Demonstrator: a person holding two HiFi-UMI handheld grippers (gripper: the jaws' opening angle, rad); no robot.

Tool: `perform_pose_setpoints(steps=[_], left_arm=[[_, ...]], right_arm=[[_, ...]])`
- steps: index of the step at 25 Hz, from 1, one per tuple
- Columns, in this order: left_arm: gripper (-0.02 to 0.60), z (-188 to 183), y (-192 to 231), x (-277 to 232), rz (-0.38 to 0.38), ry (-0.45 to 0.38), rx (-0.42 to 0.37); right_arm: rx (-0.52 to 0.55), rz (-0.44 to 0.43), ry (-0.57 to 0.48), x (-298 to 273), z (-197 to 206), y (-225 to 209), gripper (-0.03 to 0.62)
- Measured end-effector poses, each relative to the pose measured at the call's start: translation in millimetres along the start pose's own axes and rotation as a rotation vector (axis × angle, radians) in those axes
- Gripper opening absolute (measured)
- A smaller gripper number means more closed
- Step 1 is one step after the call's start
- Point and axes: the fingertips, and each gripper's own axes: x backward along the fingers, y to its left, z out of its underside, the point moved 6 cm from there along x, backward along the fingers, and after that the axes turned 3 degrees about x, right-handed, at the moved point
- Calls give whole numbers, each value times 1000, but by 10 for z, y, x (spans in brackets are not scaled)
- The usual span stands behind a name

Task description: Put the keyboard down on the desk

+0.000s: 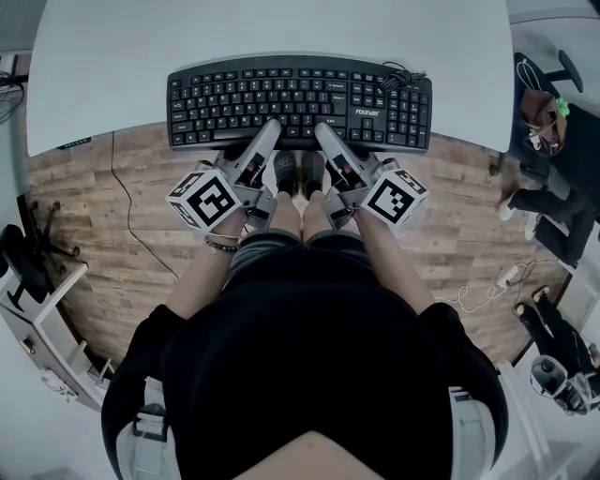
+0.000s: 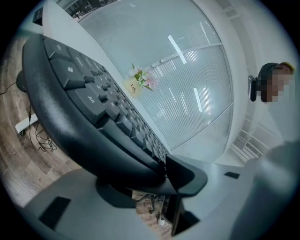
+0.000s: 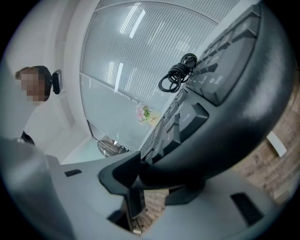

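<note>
keyboard (image 1: pixel 300 101) over desk (image 1: pixel 272 28) edge; left gripper (image 1: pixel 271 128), right gripper (image 1: pixel 323 130) — on its near rim

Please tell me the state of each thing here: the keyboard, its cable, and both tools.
keyboard: gripped at its near edge by both tools, partly over the desk; whether it rests there is unclear.
cable: coiled, lying on the keyboard's right end.
left tool: shut on the keyboard.
right tool: shut on the keyboard.
</note>
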Motion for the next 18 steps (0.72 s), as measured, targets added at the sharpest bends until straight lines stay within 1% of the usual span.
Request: perform_pose_setpoints(steps=[3,7,18], left_arm=[[204,41,38,-5,0,10,8],[208,-19,20,-13,3,13,8],[215,-38,15,-20,19,10,-23]], right_arm=[[-8,0,9,8,28,-37,163],[-3,0,10,-29,-5,-12,177],[-23,-6,19,-26,-4,-9,181]])
